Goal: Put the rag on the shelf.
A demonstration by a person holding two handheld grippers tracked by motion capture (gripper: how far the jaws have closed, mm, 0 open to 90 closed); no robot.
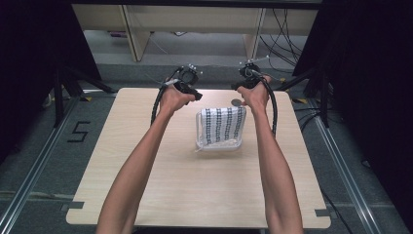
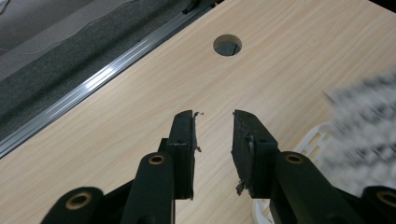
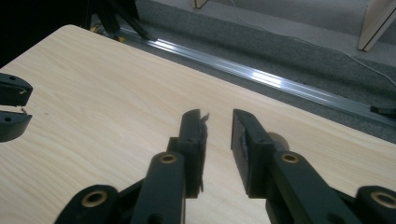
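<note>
Beyond the patterned cloth [image 1: 222,124] draped over a white basket [image 1: 217,145] mid-table, the left gripper [image 2: 213,122] and right gripper [image 3: 218,122] hover narrowly parted and empty, seemingly poised to take its far edge.

A white cloth [image 1: 223,124] patterned with rows of small black marks is showing just behind both black tongs, lying over a white slatted basket [image 1: 217,145]. The left tongs [image 2: 213,135] and right tongs [image 3: 218,133] are showing matte black jaws with brass-coloured rivets. Under them the bench [image 1: 195,185] is showing pale wood grain. Beyond the tongs the floor [image 1: 29,161] is looking dark grey, crossed by a silvery rail [image 3: 261,77].
</note>
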